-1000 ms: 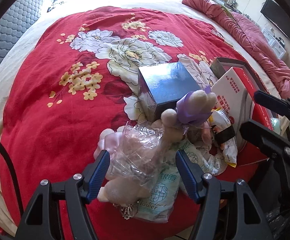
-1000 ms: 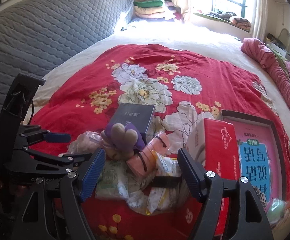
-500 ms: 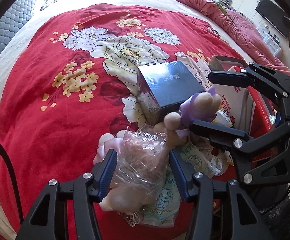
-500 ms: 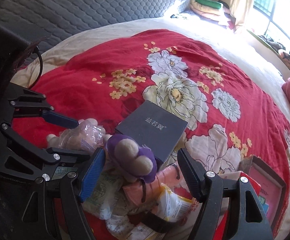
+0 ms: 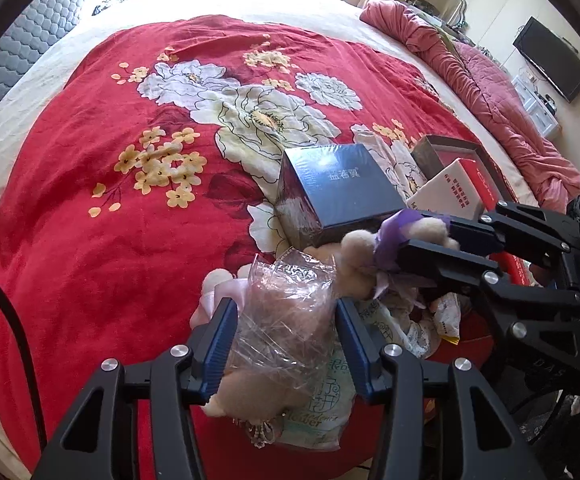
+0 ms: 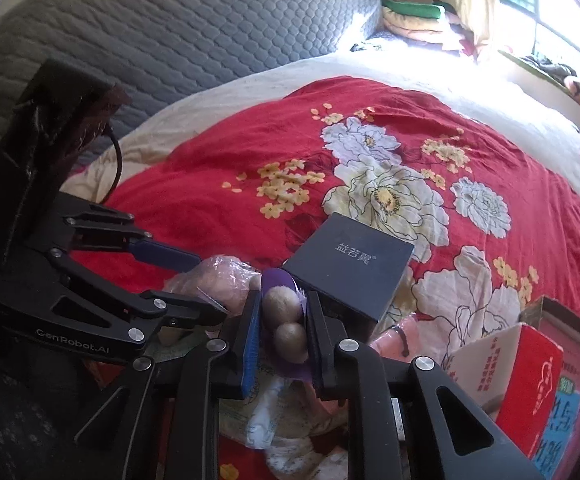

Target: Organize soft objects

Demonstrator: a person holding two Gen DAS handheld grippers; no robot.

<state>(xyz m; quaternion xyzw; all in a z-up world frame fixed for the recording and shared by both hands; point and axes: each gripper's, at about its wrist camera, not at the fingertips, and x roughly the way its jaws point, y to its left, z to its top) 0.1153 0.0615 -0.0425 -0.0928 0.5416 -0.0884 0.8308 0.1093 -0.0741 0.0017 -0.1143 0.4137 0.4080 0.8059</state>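
Observation:
A beige plush toy in clear crinkled plastic (image 5: pixel 285 320) lies on a heap of soft packs at the near edge of the red floral blanket (image 5: pixel 89 240). My left gripper (image 5: pixel 283 344) straddles it, jaws closing, both blue pads against the plastic. In the right wrist view the left gripper (image 6: pixel 197 280) reaches in from the left. A purple-and-beige plush toy (image 6: pixel 283 320) sits squeezed between the pads of my right gripper (image 6: pixel 282 336), whose jaws are closing. The left wrist view shows the right gripper (image 5: pixel 422 240) clamped on that purple plush toy (image 5: pixel 390 236), just right of the wrapped one.
A dark blue box (image 5: pixel 342 188) stands right behind the toys. A red-and-white carton (image 5: pixel 458 188) and a framed book (image 6: pixel 566 400) lie to the right. Printed tissue packs (image 5: pixel 330 396) lie under the toys. A pink quilt (image 5: pixel 490 92) runs along the bed's right side, a grey padded headboard (image 6: pixel 169 40) behind.
My right gripper swung in over the purple plush toy and closed from wide open onto it. The left gripper's jaws narrowed onto the plastic-wrapped plush toy.

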